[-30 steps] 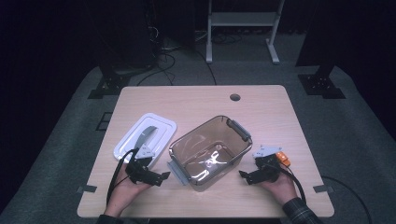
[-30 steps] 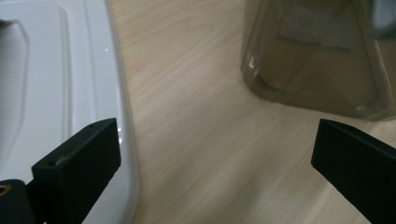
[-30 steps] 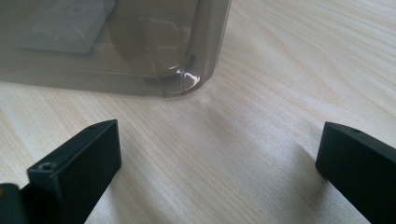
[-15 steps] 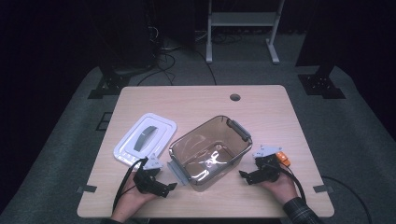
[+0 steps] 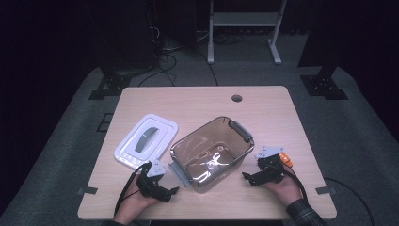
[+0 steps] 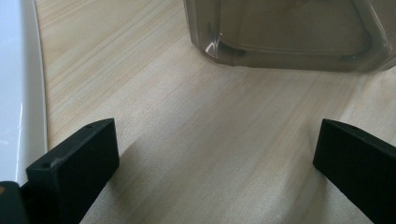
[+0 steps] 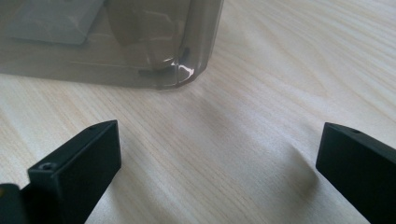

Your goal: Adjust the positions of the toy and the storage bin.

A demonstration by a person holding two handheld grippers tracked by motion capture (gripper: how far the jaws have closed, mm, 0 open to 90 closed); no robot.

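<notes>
A clear brownish plastic bin (image 5: pixel 209 153) with grey side handles stands uncovered in the near middle of the wooden table (image 5: pixel 197 106). Its white lid (image 5: pixel 146 141) with a grey handle lies flat to the bin's left. My left gripper (image 5: pixel 165 190) rests near the table's front edge, left of the bin, open with nothing between its jaws. Ahead of the left gripper (image 6: pixel 210 154) are the bin's corner (image 6: pixel 280 32) and the lid's edge (image 6: pixel 18 93). On the bin's right side, my right gripper (image 5: pixel 248 178) is held open and empty. The right gripper (image 7: pixel 215 154) faces a bin corner (image 7: pixel 177 46).
A round cable hole (image 5: pixel 236 98) sits near the table's far edge. Beyond the table are dark floor, black stands (image 5: pixel 113 82) and a white frame (image 5: pixel 240 28). Cables trail from both grippers toward the front edge.
My left gripper has drawn back from beside the lid toward the table's front edge. The right gripper, bin and lid have stayed put.
</notes>
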